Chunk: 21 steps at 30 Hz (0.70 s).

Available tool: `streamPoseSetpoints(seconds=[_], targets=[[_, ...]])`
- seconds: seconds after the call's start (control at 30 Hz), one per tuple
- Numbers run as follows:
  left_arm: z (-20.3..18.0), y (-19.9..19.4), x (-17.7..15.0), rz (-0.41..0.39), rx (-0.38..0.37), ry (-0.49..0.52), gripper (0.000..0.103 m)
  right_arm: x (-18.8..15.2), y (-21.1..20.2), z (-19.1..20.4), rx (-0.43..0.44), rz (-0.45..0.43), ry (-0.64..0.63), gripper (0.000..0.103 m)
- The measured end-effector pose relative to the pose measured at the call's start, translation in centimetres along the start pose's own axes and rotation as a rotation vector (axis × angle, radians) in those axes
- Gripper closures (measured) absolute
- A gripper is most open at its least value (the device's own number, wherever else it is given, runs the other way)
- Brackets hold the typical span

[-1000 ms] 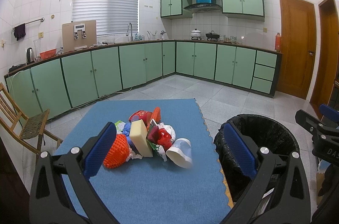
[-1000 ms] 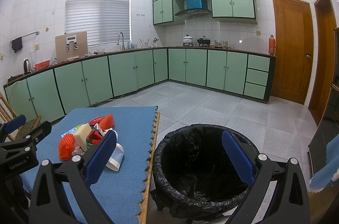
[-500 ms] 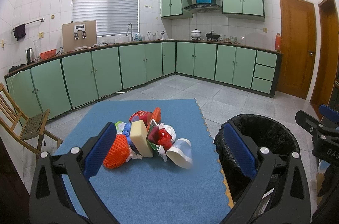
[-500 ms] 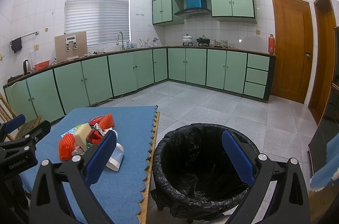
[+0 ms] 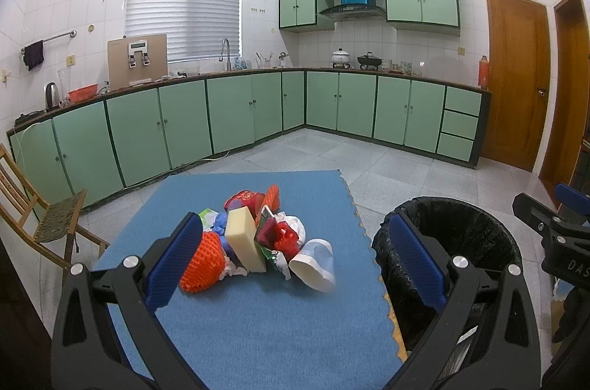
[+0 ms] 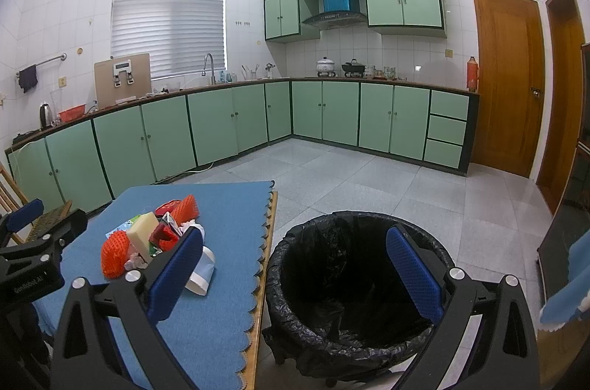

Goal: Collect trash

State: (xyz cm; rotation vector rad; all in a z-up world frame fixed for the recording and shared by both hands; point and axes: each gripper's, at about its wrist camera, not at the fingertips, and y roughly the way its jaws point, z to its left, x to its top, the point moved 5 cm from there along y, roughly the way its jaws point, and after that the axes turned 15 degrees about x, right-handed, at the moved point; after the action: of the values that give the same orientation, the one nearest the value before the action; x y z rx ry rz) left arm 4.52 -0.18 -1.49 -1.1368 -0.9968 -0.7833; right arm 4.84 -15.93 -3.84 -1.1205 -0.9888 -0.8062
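Not much lettering on show. On the black body of the left gripper (image 6: 29, 235), seen at the left edge of the right wrist view, pale print reads "GenRobot.AI", just left of the blue mat (image 6: 221, 279). Over in the left wrist view, the right gripper (image 5: 553, 216) pokes in at the right edge, beyond the black-lined trash bin (image 5: 453, 235), and its body carries the letters "DAS", cut off by the frame. The wrappers in the trash pile (image 5: 258, 235) on the mat show print too small to read.
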Motion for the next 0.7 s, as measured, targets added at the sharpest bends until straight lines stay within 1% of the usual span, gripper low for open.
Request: streamPoseSetpoints(seconds=[0.33, 0.5, 0.6, 0.7], targets=[[0.7, 1.1, -0.7, 0.029, -0.003, -0.004, 0.005, -0.5, 1.3, 0.4, 0.014, 0.029, 0.005, 0.006], [2.3, 2.6, -1.2, 0.055, 0.01, -0.011, 0.005, -1.1, 3.2, 0.9, 0.029, 0.052, 0.012, 0.006], [3.9, 3.9, -1.8, 0.076, 0.036, -0.034, 0.005, -1.8, 5.0, 1.6, 0.049, 0.079, 0.017, 0.006], [5.5, 5.5, -2.5, 0.1, 0.09, -0.026, 0.005, -2.4, 6.5, 2.4, 0.069, 0.098, 0.01, 0.006]])
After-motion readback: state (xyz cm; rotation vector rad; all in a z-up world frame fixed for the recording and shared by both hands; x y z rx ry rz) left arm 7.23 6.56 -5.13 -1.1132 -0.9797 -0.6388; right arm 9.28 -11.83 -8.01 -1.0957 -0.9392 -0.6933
